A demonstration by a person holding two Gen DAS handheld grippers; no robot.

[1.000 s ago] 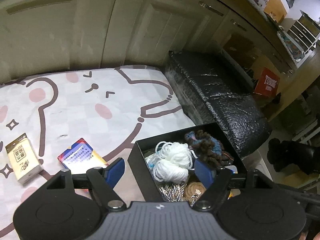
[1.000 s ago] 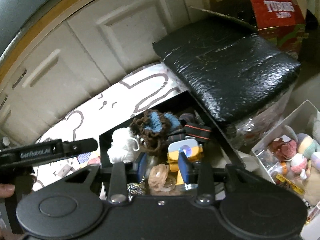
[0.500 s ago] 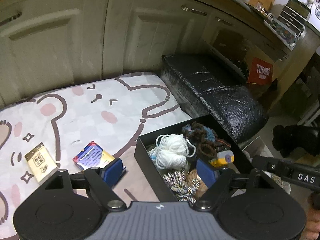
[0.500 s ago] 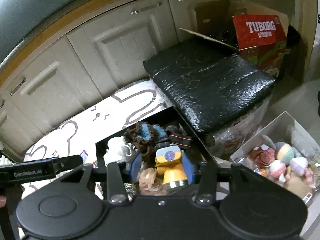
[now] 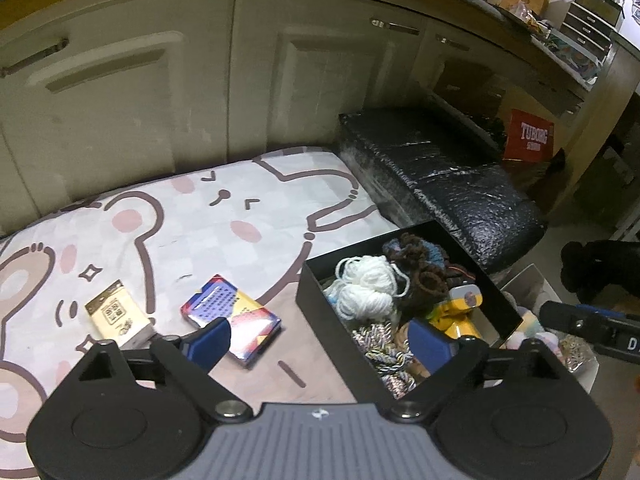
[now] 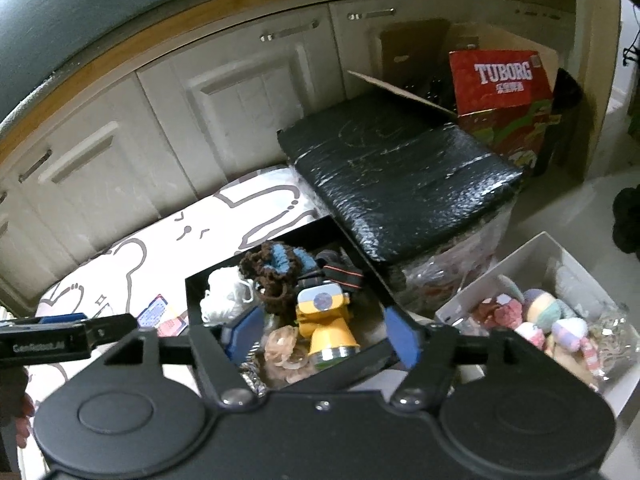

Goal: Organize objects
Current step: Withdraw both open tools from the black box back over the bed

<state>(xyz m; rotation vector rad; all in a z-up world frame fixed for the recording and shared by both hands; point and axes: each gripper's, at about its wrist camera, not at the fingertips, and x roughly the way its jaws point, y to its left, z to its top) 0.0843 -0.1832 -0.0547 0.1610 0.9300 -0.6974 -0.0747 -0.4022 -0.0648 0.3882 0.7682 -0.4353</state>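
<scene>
— Where is the black box [image 5: 320, 312] and how does it lie?

— In the left wrist view it sits right of centre, low in the frame, on the cartoon-print mat [image 5: 192, 224]. Its long axis runs from lower left up toward the upper right, toward the black wrapped block [image 5: 452, 192].

— What is inside?

— White yarn [image 5: 368, 288], a brown and blue scrunchie [image 6: 276, 264], and a yellow toy camera [image 6: 324, 320] tipped so its round lens faces up.

— And the tongs?

— The left gripper [image 5: 318, 338] stands wide and its jaws are opening, with nothing between them; its pads hang over the box edge and a colourful card pack [image 5: 232, 316]. The right gripper [image 6: 322, 332] is opening too. The toy camera shows between its blue pads [image 6: 402, 334], untouched.

— Anything else on the mat?

— A tan packet [image 5: 118, 316], at the lower left.
</scene>
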